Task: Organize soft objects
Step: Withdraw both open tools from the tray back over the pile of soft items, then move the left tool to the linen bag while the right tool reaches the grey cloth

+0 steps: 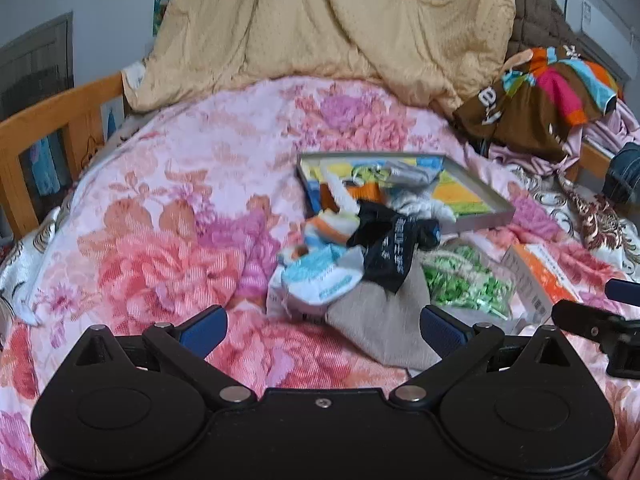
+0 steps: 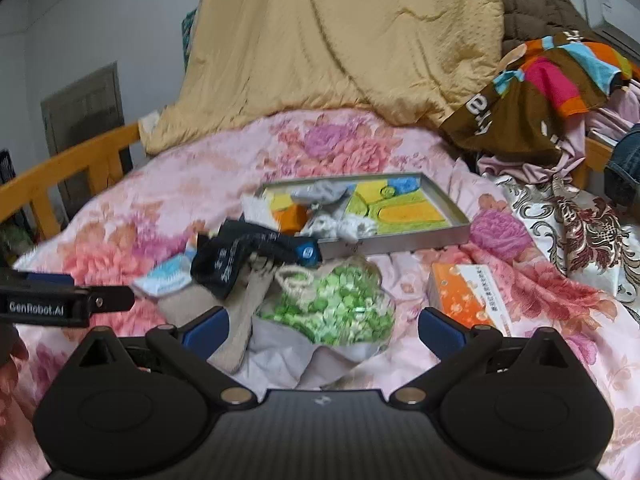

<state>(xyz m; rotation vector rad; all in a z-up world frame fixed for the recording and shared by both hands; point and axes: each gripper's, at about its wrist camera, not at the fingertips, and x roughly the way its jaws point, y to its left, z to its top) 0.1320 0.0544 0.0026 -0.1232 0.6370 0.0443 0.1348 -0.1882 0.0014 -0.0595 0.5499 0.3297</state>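
Note:
A heap of soft items lies on the floral quilt (image 1: 168, 184): a black sock with white print (image 1: 386, 248) (image 2: 228, 264), a beige cloth (image 1: 384, 328) (image 2: 244, 316), light blue and white socks (image 1: 320, 280) (image 2: 168, 276), and a clear bag of green pieces (image 1: 468, 284) (image 2: 336, 304). Behind them a shallow grey tray (image 1: 492, 196) (image 2: 452, 204) holds grey and white socks on a colourful base. My left gripper (image 1: 324, 330) hovers open just before the beige cloth. My right gripper (image 2: 324, 330) is open in front of the green bag. Nothing is held.
An orange and white carton (image 1: 536, 276) (image 2: 468, 296) lies right of the green bag. A tan blanket (image 1: 332, 24) (image 2: 344, 36) is piled at the back, colourful clothes (image 1: 552, 92) (image 2: 540, 92) at the right. A wooden bed rail (image 1: 52, 116) (image 2: 76, 156) borders the left.

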